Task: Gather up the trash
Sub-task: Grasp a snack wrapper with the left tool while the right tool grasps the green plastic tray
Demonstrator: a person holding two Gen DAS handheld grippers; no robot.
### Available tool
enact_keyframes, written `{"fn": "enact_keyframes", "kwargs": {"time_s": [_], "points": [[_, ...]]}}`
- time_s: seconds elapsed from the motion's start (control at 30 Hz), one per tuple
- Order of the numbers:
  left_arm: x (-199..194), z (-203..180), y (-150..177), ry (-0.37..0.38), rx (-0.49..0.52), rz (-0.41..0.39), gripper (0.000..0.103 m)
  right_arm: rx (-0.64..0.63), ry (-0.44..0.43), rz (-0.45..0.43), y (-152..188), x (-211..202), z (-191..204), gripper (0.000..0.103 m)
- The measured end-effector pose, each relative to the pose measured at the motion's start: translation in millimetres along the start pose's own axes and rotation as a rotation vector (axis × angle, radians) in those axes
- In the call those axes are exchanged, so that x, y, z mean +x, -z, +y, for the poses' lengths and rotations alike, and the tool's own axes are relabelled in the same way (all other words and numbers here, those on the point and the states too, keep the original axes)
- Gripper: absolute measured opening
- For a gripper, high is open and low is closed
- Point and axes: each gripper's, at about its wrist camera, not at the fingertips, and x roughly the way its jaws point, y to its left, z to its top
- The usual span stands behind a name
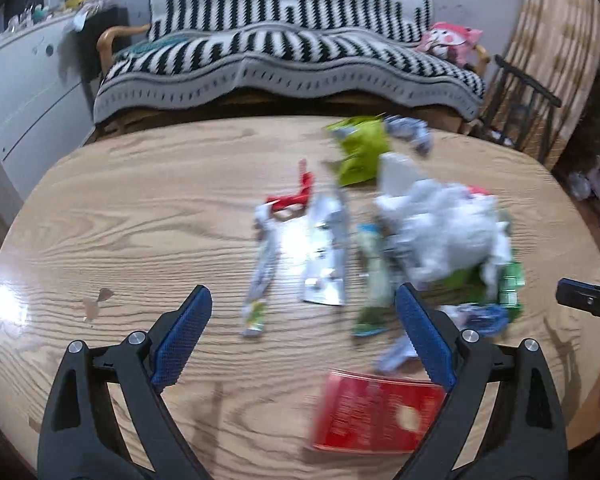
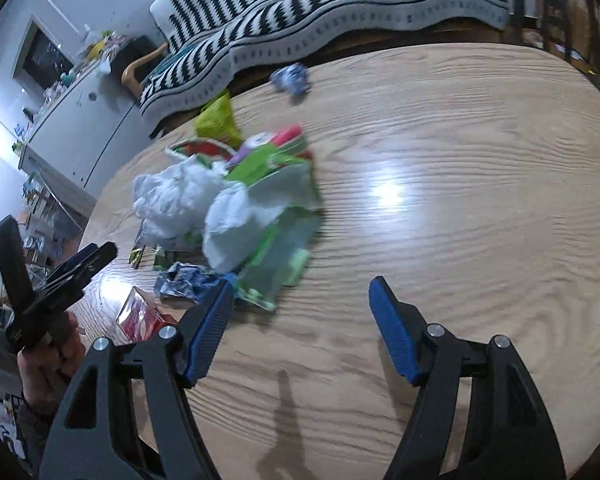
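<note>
Wooden bench [image 1: 140,220] is filling most of both views, with a black-and-white striped sofa [image 1: 292,40] sitting behind it along the top of the frame and a white cabinet [image 1: 24,92] at upper left.

Trash is lying scattered right of centre in the left wrist view:
- crumpled white tissue pile [image 1: 440,224] sitting on green packaging, right of centre
- lime green bag [image 1: 360,152] just above it, with a blue-white wrapper [image 1: 412,132] beside that near the far bench edge
- red scrap [image 1: 296,196], silver foil wrapper [image 1: 324,256] and a long thin sachet [image 1: 260,276] lying in the middle
- red packet [image 1: 376,416] lying at lower centre, between the fingers

Left gripper [image 1: 304,320] is hovering over the bench with fingers spread wide, gripping nothing. Both views are motion-blurred.

Right gripper [image 2: 300,312] is also hovering, fingers released and apart, nothing between them. In its view the tissue pile [image 2: 188,200] is sitting at centre left, just beyond the left fingertip; the blue-white wrapper [image 2: 292,78] is lying well apart near the far edge. Bare wood is showing on the frame's right half.
</note>
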Motion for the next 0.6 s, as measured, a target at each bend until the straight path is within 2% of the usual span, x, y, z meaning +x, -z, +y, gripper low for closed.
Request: {"fn": "enact_keyframes", "kwargs": {"time_s": [0.17, 0.27, 0.37, 0.43, 0.5, 0.53, 0.6], "points": [[26, 19, -10, -0.058, 0.019, 0.009, 0.089, -0.012, 0.006, 0.013, -7, 18, 15, 0.069], [45, 31, -12, -0.058, -0.023, 0.031, 0.076, -0.014, 0.008, 0.021, -7, 24, 18, 0.068], [58, 35, -13, -0.055, -0.036, 0.056, 0.055, -0.004, 0.001, 0.022, -7, 26, 17, 0.068], [62, 33, -12, -0.052, -0.018, 0.062, 0.027, 0.010, -0.021, 0.026, -7, 27, 14, 0.068], [64, 28, -12, -0.055, 0.005, 0.062, 0.011, 0.021, -0.035, 0.030, -8, 28, 14, 0.067], [64, 26, -11, -0.047, 0.006, 0.065, 0.007, 0.024, -0.036, 0.031, -9, 29, 14, 0.067], [62, 23, -11, -0.059, 0.002, 0.059, 0.007, 0.032, -0.039, 0.035, -10, 31, 14, 0.064]]}}
